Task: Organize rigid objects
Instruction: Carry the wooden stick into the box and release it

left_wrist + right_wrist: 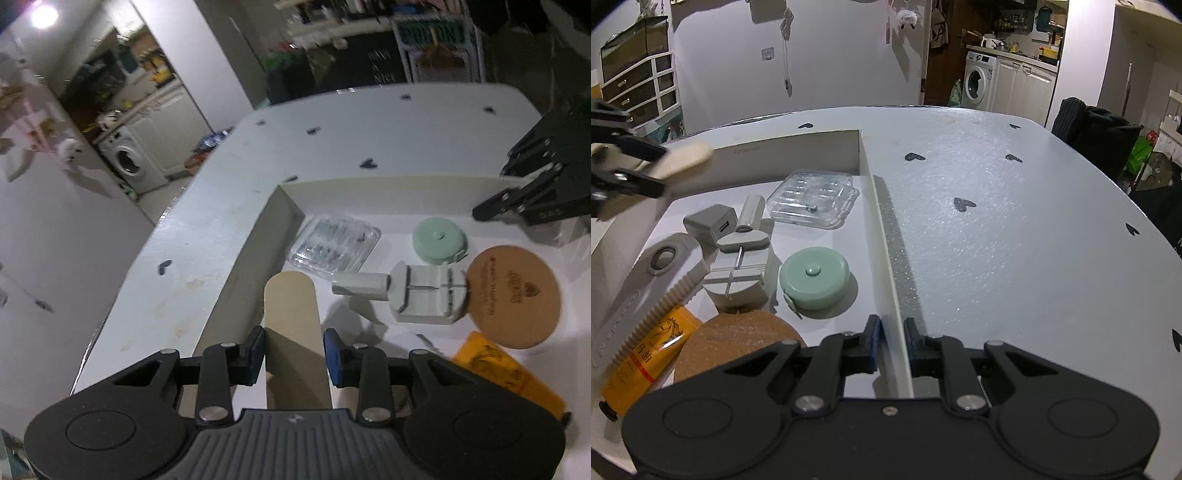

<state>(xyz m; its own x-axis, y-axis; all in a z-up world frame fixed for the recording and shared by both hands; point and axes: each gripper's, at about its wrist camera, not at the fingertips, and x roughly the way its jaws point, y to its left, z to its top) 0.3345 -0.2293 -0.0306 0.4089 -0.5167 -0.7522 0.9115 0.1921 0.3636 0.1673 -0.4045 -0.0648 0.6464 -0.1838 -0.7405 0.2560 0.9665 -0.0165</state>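
White surface point(1015, 240) dotted with dark hearts, shallow white box point(882, 236) resting on it. Right tool point(891, 341) clamped on box's side wall. Left tool point(294, 352) gripped flat wooden stick point(291, 306) above box. Inside lay cork coaster point(515, 295), mint tape measure point(813, 277), clear case point(812, 199).

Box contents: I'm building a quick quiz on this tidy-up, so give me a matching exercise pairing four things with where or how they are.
Things:
1. wooden stick
2. box wall
3. tape measure
4. clear case

States:
A. gripped by the right tool
B. lying near the box's far corner
C. held in the left tool
D. mint green, lying flat in the box

Pairs: 1-C, 2-A, 3-D, 4-B
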